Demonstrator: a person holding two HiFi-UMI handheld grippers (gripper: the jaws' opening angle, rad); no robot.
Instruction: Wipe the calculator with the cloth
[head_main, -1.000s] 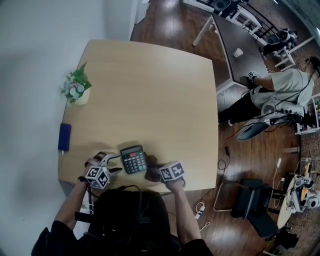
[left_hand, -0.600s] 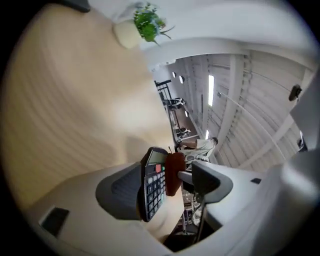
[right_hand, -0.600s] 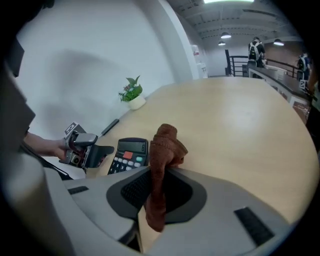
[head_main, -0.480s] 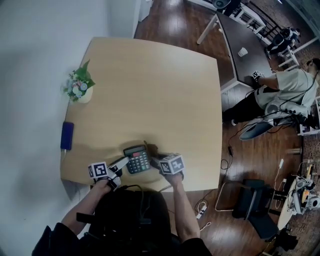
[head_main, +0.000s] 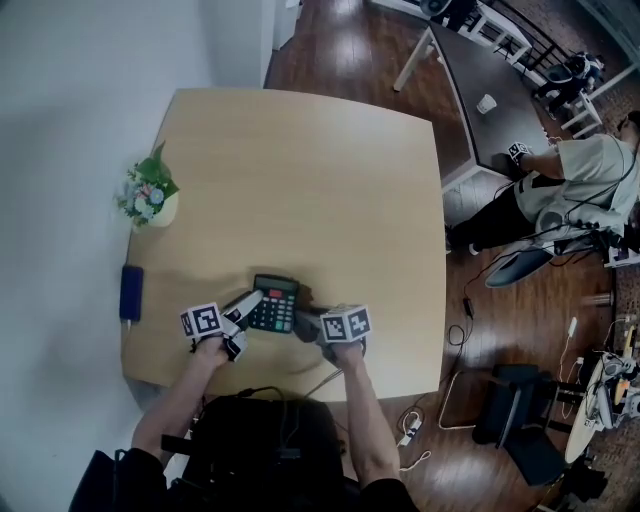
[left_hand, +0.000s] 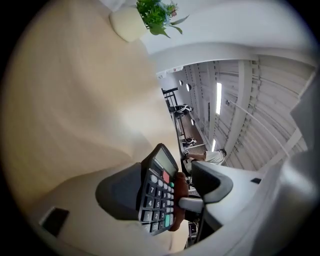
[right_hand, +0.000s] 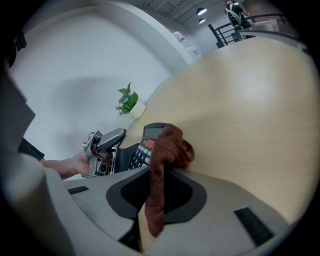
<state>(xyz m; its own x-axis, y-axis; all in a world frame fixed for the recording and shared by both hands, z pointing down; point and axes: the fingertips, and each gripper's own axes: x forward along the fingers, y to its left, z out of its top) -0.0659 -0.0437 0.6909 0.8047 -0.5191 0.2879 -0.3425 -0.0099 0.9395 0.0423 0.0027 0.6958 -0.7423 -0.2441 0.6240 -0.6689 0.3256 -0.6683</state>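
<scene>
A black calculator (head_main: 275, 303) lies near the front edge of the wooden table (head_main: 320, 190). My left gripper (head_main: 245, 311) is shut on its left edge. In the left gripper view the calculator (left_hand: 156, 194) sits tilted between the jaws of my left gripper (left_hand: 167, 187). My right gripper (head_main: 312, 326) is shut on a brown cloth (head_main: 305, 322) that touches the calculator's right side. In the right gripper view the cloth (right_hand: 168, 150) hangs bunched from my right gripper (right_hand: 157, 185) and lies against the calculator (right_hand: 146, 143), with the left gripper (right_hand: 107, 144) beyond it.
A small potted plant (head_main: 148, 194) and a blue flat object (head_main: 130, 291) sit at the table's left edge. A person (head_main: 560, 190) sits at a dark table (head_main: 480, 90) at the far right. A cable (head_main: 325, 378) hangs at the front edge.
My left gripper swung in from the left and closed on the calculator's edge. The calculator shifted slightly right. The right gripper brought the cloth against the calculator's right side.
</scene>
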